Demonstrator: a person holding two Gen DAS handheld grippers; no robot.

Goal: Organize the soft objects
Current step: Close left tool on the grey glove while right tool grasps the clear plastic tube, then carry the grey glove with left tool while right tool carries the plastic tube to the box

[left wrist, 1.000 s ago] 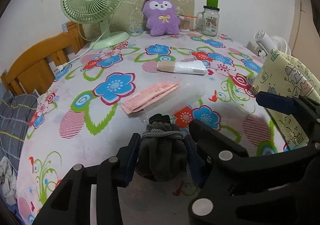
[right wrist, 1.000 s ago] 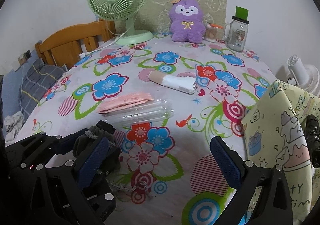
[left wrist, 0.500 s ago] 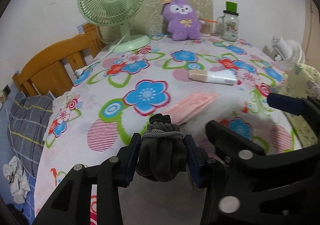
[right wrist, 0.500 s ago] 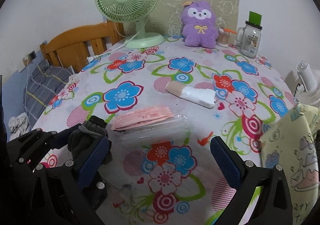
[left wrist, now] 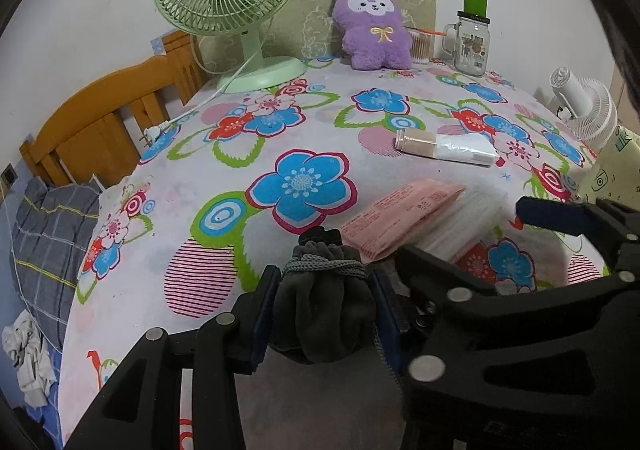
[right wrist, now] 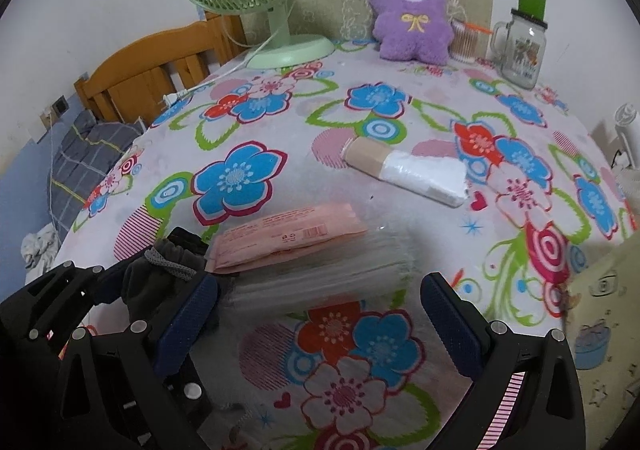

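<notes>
The left hand-held gripper (left wrist: pixel 326 314) is clamped on a dark grey drawstring pouch (left wrist: pixel 326 310), its 2 blue pads pressing the soft sides while the corded neck sticks out forward; the log of its jaws suggests they are easing apart slightly, yet the pouch sits squeezed between them. The right hand-held gripper (right wrist: pixel 316 320) stands wide open with nothing between its pads, hovering low over the counter (right wrist: pixel 400 118).

The next soft thing looks to be the stack of clear plastic sleeves (right wrist: pixel 320 270) with the pink packet (right wrist: pixel 288 238) lying on top. It lies straight ahead of the right hand-held gripper, just beyond its fingertips, and just to the right of the pouch. Its long axis runs roughly across that gripper's opening, side to side in the right wrist view, tilted a little up toward the right, so the jaws would span its length rather than its narrow width. The right hand is the nearer and the free one. A wrapped roll (right wrist: pixel 404 172) lies farther off.
</notes>
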